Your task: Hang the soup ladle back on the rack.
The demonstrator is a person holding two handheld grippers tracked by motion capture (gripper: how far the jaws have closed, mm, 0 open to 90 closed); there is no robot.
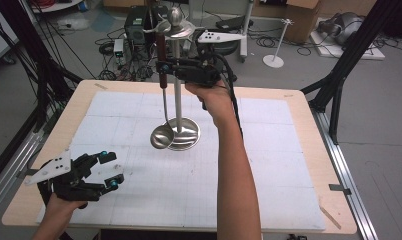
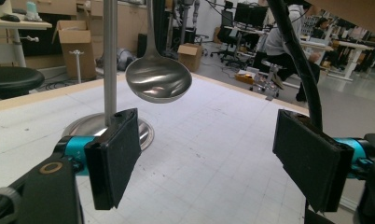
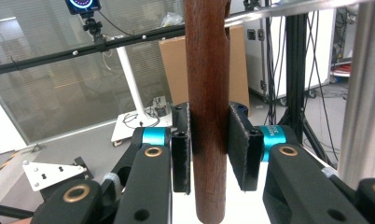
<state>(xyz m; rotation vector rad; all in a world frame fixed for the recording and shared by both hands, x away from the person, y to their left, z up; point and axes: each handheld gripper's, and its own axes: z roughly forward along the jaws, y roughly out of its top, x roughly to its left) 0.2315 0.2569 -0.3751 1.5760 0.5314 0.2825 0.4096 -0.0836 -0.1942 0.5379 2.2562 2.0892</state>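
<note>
A: Ladle [image 1: 162, 100] position? My right claw [image 1: 161, 66] is clamped on its wooden handle [image 3: 208, 112], bowl hanging just above the stand's base [image 1: 186, 135].

B: Risk, as I judge it: the bowl may swing into the pole [image 1: 178, 85] or miss the top hook [image 1: 156, 27].

A: Left claw [image 1: 111, 170] is wide open, holding nothing, near the counter [image 1: 299, 150] edge; open room lies to the right.

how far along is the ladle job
Done: the right gripper is shut on the ladle's wooden handle, and the ladle is up at the stand's top. In hand: the bowl hangs clear above the table, beside the pole. Whether the handle sits on a hook I cannot tell. Left, probably: hooking or unhooking it. The left gripper waits open.
</note>
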